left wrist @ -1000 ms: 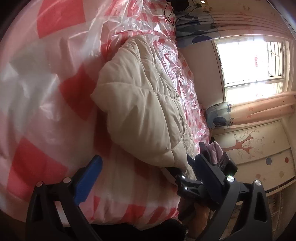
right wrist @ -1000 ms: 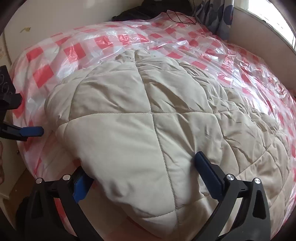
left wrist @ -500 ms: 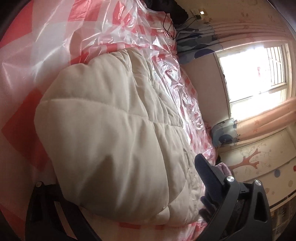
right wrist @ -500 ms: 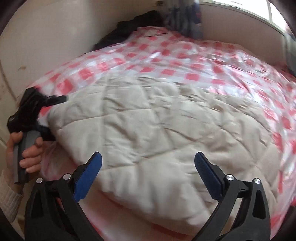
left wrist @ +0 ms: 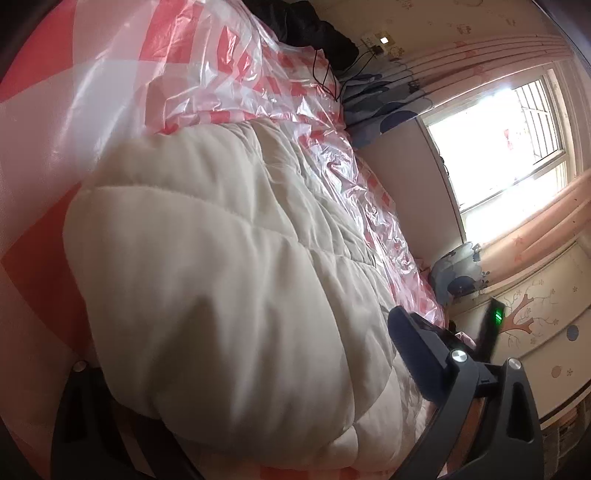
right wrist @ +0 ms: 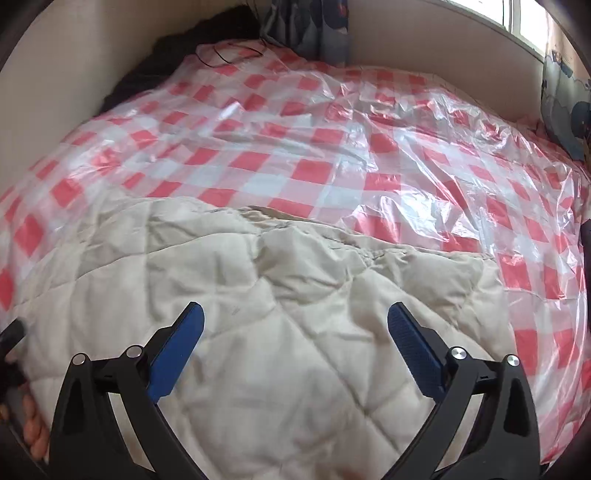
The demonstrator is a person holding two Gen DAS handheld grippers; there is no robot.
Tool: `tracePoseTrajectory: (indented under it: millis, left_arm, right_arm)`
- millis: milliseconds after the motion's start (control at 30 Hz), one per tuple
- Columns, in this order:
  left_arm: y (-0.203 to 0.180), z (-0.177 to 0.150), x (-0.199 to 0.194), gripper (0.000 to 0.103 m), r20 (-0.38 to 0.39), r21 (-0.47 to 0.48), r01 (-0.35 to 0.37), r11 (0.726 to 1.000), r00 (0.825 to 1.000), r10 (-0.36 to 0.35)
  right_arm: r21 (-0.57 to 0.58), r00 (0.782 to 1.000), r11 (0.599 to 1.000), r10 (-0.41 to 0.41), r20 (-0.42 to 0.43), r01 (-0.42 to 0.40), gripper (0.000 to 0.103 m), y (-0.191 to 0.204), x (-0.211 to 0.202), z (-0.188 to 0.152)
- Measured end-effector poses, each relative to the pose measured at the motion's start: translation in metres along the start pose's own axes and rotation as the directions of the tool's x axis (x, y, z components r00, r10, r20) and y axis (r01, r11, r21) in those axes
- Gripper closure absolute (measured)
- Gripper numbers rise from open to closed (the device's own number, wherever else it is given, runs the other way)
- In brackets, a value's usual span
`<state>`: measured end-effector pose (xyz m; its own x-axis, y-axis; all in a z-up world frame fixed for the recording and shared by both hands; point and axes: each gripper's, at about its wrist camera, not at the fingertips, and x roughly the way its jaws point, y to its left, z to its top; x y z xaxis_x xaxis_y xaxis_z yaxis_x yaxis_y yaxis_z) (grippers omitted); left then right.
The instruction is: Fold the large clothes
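Observation:
A beige quilted coat [right wrist: 288,350] lies folded on a bed covered with a red-and-white checked plastic sheet [right wrist: 314,173]. My right gripper [right wrist: 295,328] hovers open over the coat's near part, with nothing between its blue pads [right wrist: 177,350]. In the left wrist view the coat [left wrist: 221,295] bulges up close and fills the gap of my left gripper [left wrist: 243,332]. Its jaws stand wide apart; one finger [left wrist: 417,350] shows and the other is hidden behind the coat. A hand [right wrist: 33,424] holding the left gripper shows at the coat's left edge.
Black clothing [right wrist: 177,48] and a thin black cable [left wrist: 325,74] lie at the bed's far end. A wall and patterned curtain [right wrist: 314,26] border the far side, with a bright window [left wrist: 517,129] beyond. A dark device with a green light [left wrist: 495,317] shows behind my left gripper's finger.
My left gripper has pushed in against the coat's end, which now hides its left finger. My right gripper has lifted off the coat's corner and tilted up toward the far side of the bed.

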<state>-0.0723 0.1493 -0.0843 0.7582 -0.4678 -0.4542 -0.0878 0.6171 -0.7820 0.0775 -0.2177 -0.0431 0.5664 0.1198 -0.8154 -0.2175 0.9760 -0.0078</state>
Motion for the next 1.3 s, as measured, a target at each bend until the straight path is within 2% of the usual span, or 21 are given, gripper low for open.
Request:
tracePoseTrajectory:
  millis: [33, 67, 100, 167, 233, 300, 367, 400, 433, 467, 500, 567, 633, 667, 733, 767, 867, 900, 967, 1100, 1300]
  left_arm:
    - [-0.003, 0.0, 0.0, 0.008, 0.01, 0.019, -0.004, 1.0, 1.0, 0.004]
    - [-0.005, 0.001, 0.002, 0.008, 0.014, 0.036, -0.007, 0.999, 1.0, 0.007]
    - [-0.008, 0.001, 0.001, 0.009, 0.018, 0.059, -0.012, 0.998, 1.0, 0.011]
    - [-0.014, 0.004, 0.003, 0.009, 0.012, 0.092, -0.024, 0.995, 1.0, 0.023]
    - [-0.014, 0.007, 0.005, 0.009, -0.006, 0.085, -0.028, 0.996, 1.0, 0.029]
    - [-0.012, 0.011, 0.007, 0.009, -0.025, 0.073, -0.02, 0.997, 0.999, 0.022]
    - [-0.004, 0.015, 0.011, 0.008, -0.045, 0.024, -0.006, 1.0, 0.999, 0.007]
    - [0.0, 0.016, 0.014, 0.008, -0.057, 0.0, -0.015, 1.0, 0.998, 0.015]
    - [0.001, 0.016, 0.016, 0.008, -0.059, -0.016, -0.026, 1.0, 0.998, 0.025]
    - [0.001, 0.016, 0.015, 0.008, -0.052, -0.028, -0.024, 0.999, 0.998, 0.022]
    - [0.0, 0.015, 0.013, 0.008, -0.046, -0.044, -0.016, 0.999, 0.999, 0.014]
    - [-0.003, 0.015, 0.006, 0.008, -0.035, -0.062, 0.007, 0.998, 0.999, -0.009]
    - [-0.002, 0.017, 0.009, 0.008, -0.048, -0.058, -0.004, 0.998, 0.999, 0.001]
    - [0.002, 0.017, 0.012, 0.009, -0.055, -0.072, -0.014, 0.997, 0.998, 0.01]
    - [0.002, 0.016, 0.013, 0.009, -0.045, -0.079, -0.013, 0.997, 0.999, 0.009]
    - [-0.001, 0.015, 0.011, 0.01, -0.037, -0.072, -0.009, 0.997, 0.999, 0.007]
    - [-0.005, 0.014, 0.007, 0.015, -0.016, -0.041, 0.0, 0.999, 1.0, 0.0]
    - [-0.006, 0.014, 0.007, 0.018, -0.014, -0.031, -0.006, 0.999, 1.0, 0.006]
    - [-0.008, 0.015, 0.008, 0.024, -0.011, -0.02, -0.009, 1.0, 1.0, 0.009]
    - [-0.025, 0.016, 0.002, 0.041, 0.01, 0.051, -0.014, 0.999, 1.0, 0.014]
    - [-0.058, 0.014, -0.005, 0.054, 0.036, 0.159, -0.012, 0.987, 0.999, 0.007]
  right_arm:
    - [0.0, 0.997, 0.999, -0.047, -0.056, 0.047, 0.006, -0.004, 0.026, 0.006]
    - [0.005, 0.989, 0.999, -0.047, -0.141, 0.049, 0.006, -0.006, 0.056, 0.003]
    - [0.029, 0.982, 0.999, -0.022, -0.188, 0.028, 0.006, -0.009, 0.071, 0.0]
    - [0.043, 0.985, 0.999, -0.018, -0.169, 0.026, 0.006, -0.011, 0.06, 0.003]
    - [0.05, 0.996, 0.998, 0.047, -0.079, -0.044, 0.006, -0.01, 0.028, -0.003]
    - [0.009, 0.995, 0.995, 0.098, 0.016, -0.098, 0.006, -0.001, -0.016, -0.022]
    - [-0.061, 0.993, 0.993, 0.108, 0.057, -0.104, 0.006, 0.017, -0.045, -0.045]
    - [-0.114, 0.995, 0.99, 0.092, 0.029, -0.088, 0.006, 0.027, -0.045, -0.058]
    - [-0.192, 0.998, 0.98, 0.051, -0.039, -0.058, 0.006, 0.041, -0.033, -0.071]
    - [-0.241, 0.999, 0.97, 0.026, -0.036, -0.034, 0.006, 0.05, -0.026, -0.08]
    - [-0.241, 1.0, 0.97, 0.029, -0.01, -0.031, 0.006, 0.049, -0.027, -0.084]
    - [-0.179, 0.998, 0.982, 0.06, -0.017, -0.062, 0.006, 0.042, -0.039, -0.079]
    - [-0.154, 0.992, 0.984, 0.099, 0.082, -0.085, 0.006, 0.041, -0.065, -0.081]
    - [-0.166, 0.992, 0.982, 0.098, 0.077, -0.084, 0.006, 0.045, -0.066, -0.084]
    - [-0.258, 0.997, 0.964, 0.054, -0.054, -0.066, 0.006, 0.064, -0.043, -0.096]
    - [-0.282, 0.999, 0.958, 0.042, -0.025, -0.047, 0.006, 0.068, -0.043, -0.099]
    - [-0.226, 0.995, 0.973, 0.066, 0.073, -0.048, 0.006, 0.064, -0.062, -0.097]
    - [-0.218, 0.995, 0.974, 0.068, 0.071, -0.051, 0.006, 0.066, -0.062, -0.098]
    - [-0.23, 0.999, 0.972, 0.042, -0.016, -0.044, 0.006, 0.074, -0.039, -0.103]
    - [-0.22, 1.0, 0.975, 0.026, 0.005, -0.024, 0.006, 0.075, -0.032, -0.108]
    - [-0.218, 1.0, 0.976, 0.021, 0.006, -0.02, 0.006, 0.074, -0.03, -0.11]
